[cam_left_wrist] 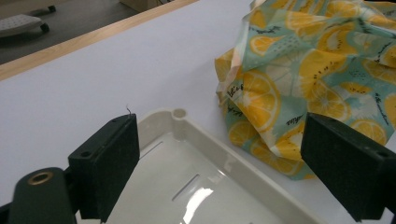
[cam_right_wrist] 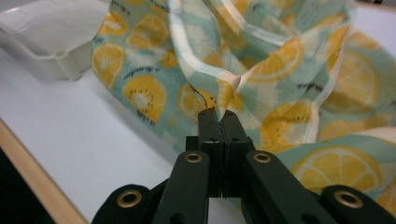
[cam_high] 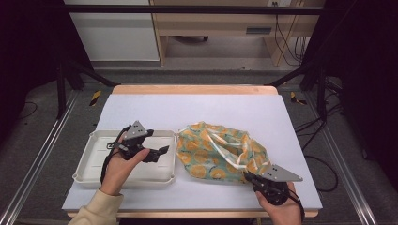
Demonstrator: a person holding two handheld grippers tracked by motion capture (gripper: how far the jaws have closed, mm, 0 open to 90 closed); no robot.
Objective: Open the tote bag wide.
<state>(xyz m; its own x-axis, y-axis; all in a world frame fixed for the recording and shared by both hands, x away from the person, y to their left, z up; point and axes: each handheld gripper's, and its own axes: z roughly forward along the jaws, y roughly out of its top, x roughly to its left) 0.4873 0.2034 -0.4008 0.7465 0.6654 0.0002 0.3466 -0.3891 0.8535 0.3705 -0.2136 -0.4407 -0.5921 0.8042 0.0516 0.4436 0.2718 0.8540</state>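
The cloth [cam_high: 220,152] lies bunched on the counter [cam_high: 197,110] beside the tray [cam_high: 94,176], the right gripper [cam_right_wrist: 223,116] has pinched its edge tight, the left gripper [cam_left_wrist: 219,163] waits wide open and empty, so the moving is probably all still to do.

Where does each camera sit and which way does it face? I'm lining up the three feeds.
High view: fixed above the person's side, looking forward and down on the white table; both hands, left gripper and right gripper enter from below.
Left gripper view: rides the left gripper, open jaws over the white tray.
Right gripper view: rides the right gripper, jaws pinching the lemon-print cloth.
All views share the cloth and tray.
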